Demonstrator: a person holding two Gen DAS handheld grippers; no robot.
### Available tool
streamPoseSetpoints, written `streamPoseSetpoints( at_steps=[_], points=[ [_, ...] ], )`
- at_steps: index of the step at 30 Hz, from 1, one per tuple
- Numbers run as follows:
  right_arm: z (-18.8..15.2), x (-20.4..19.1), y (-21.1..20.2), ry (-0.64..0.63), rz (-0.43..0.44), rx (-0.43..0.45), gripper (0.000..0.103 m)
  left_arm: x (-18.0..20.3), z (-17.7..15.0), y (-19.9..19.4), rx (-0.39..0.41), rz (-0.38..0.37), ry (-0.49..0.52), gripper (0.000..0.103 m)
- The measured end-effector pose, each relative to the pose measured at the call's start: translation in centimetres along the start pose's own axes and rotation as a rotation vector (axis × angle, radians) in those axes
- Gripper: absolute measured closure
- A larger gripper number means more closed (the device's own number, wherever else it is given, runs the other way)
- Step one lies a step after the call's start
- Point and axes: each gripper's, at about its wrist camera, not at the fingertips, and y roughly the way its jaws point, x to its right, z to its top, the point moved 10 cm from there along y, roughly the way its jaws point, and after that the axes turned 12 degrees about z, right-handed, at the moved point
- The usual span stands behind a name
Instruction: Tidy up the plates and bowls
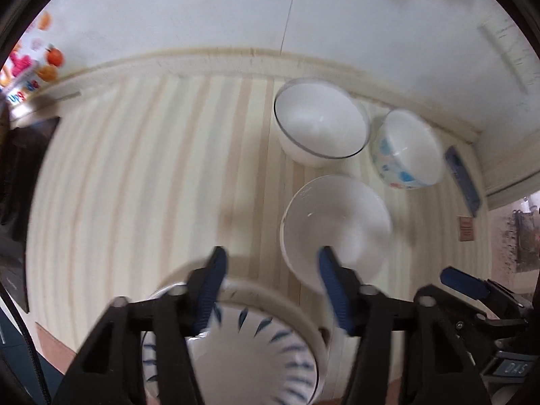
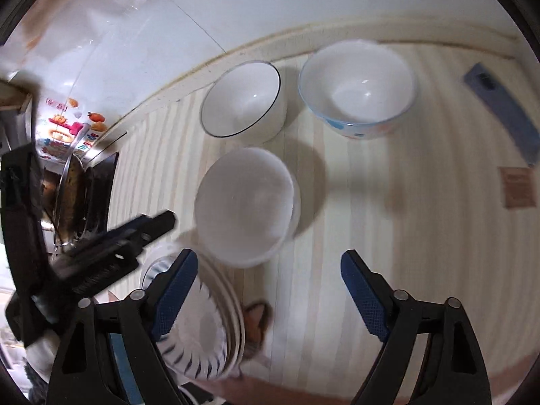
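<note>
On the striped wooden table (image 1: 152,175) stand three bowls: a black-rimmed white bowl (image 1: 320,121) (image 2: 241,98), a bowl with blue patches (image 1: 408,148) (image 2: 357,87), and nearer, a plain white bowl (image 1: 337,226) (image 2: 243,209). A blue-striped dish (image 1: 236,347) (image 2: 199,334) tops a stack of plates at the front edge. My left gripper (image 1: 275,290) is open just above that stack, its left finger over the rim. My right gripper (image 2: 268,290) is open and empty over bare table, right of the stack and short of the plain bowl.
A wall runs close behind the bowls. A dark blue flat strip (image 1: 462,179) (image 2: 503,108) and a brown tag (image 2: 518,187) lie at the right. A colourful printed box (image 2: 64,131) and a dark appliance (image 2: 84,185) stand at the left.
</note>
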Motion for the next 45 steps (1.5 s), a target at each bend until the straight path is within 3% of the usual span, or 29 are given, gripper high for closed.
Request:
streamPoseSetpoints(
  at_steps=[4,5,6,9,17,32,45],
  points=[
    [1.5,2.1,3.7,0.032,0.022,-0.061,0.044,1.6,0.7,3.7,-0.061,0.01,0.031,0.076],
    [1.6,2.4,4.5,0.036,0.034,-0.078,0.055,1.8,0.6,4.2,-0.069,0.01,0.038,0.078],
    [1.6,2.7,5.3,0.046,0.04,-0.094,0.075,2.1,0.6,4.8,-0.079,0.01,0.041,0.079],
    [1.7,3.2,6.1,0.041,0.032,-0.09,0.083,2.4,0.4,5.2,-0.084,-0.015,0.025,0.084],
    [-0.3,3.3,3.8,0.049,0.032,-0.082,0.084,3.7,-1.5,2.9,-0.055,-0.014,0.07,0.084],
    [-8.1,6.2,-6.1,0.072,-0.025,0.02,0.084,10.1,-7.2,-2.6,0.006,-0.09,0.209,0.084],
    [-13.1,11.3,-6.7,0.168,-0.053,0.032,0.084,15.1,-11.6,-0.6,-0.021,-0.087,0.329,0.084]
  ],
)
